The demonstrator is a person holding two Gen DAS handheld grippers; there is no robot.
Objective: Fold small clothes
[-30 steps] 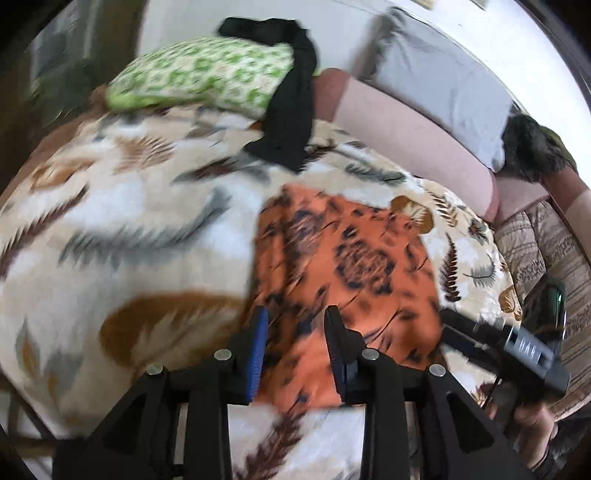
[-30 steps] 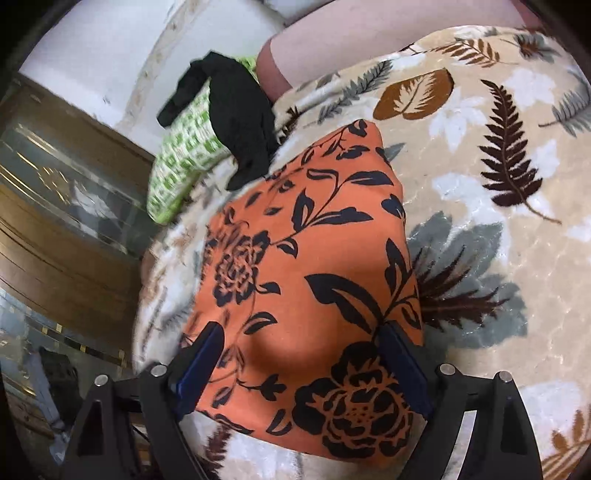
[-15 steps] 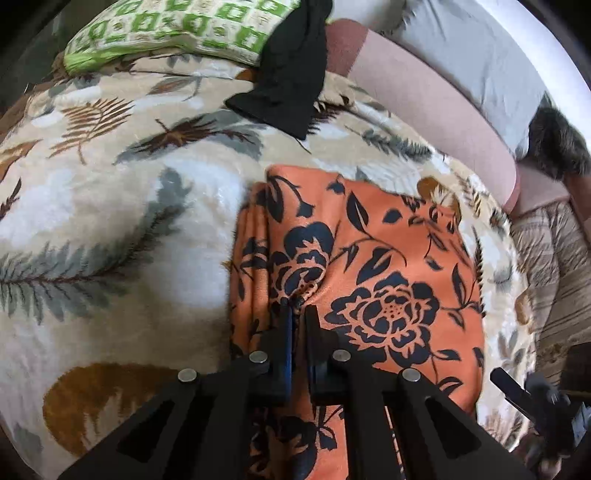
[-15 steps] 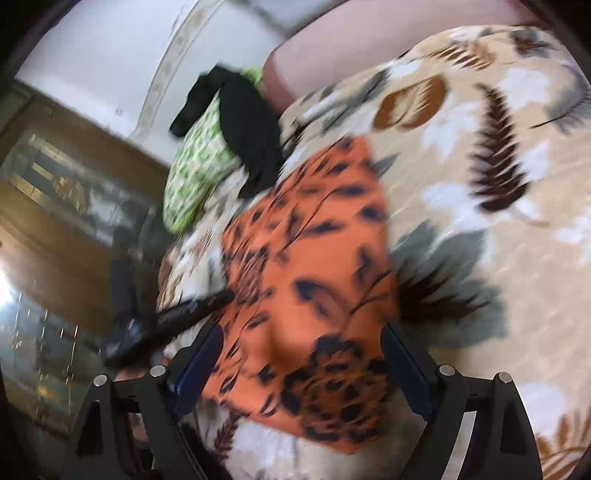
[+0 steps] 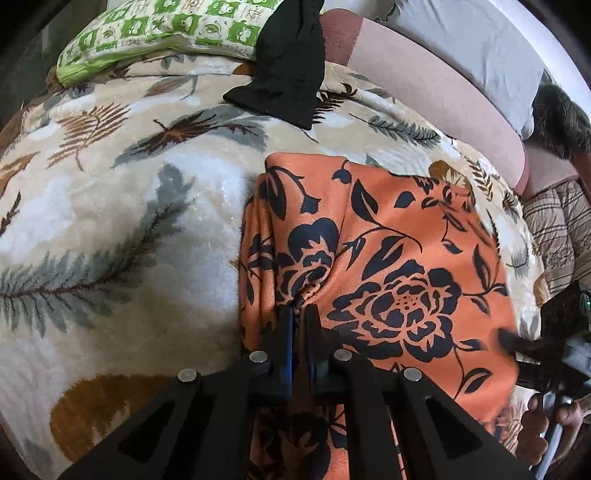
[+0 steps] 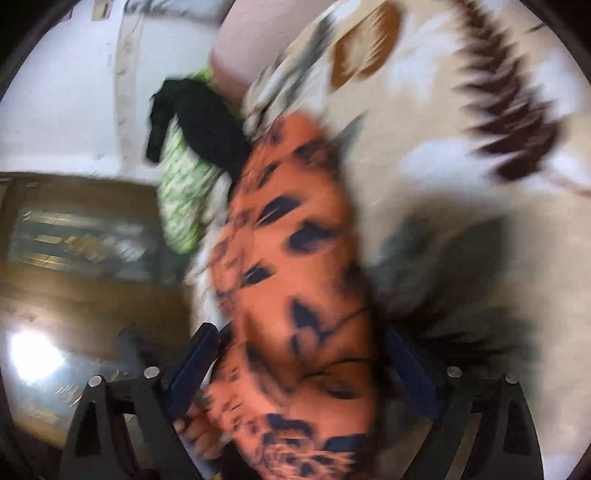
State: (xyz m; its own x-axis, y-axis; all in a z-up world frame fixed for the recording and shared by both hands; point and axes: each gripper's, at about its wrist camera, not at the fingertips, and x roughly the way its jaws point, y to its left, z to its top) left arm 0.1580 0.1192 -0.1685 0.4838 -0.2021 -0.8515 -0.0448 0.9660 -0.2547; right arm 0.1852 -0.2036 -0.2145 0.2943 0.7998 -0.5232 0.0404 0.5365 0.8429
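On leaf-print blanket (image 5: 110, 206): orange garment (image 5: 399, 266); green pillow (image 5: 166, 33) behind; wall (image 6: 62, 92)

1. My left gripper (image 5: 298, 314), open a second ago, has closed and now pinches a fold of the orange floral garment (image 5: 388, 273).
2. My right gripper (image 6: 299, 363) stays wide open but has swung; its view is now blurred, the garment (image 6: 295, 258) between its fingers.

Bare leaf-patterned fleece blanket (image 5: 110, 229) lies open beside the orange floral garment (image 5: 406, 258); 1 black cloth (image 5: 288, 66) and green patterned pillow (image 5: 155, 33) block beyond.
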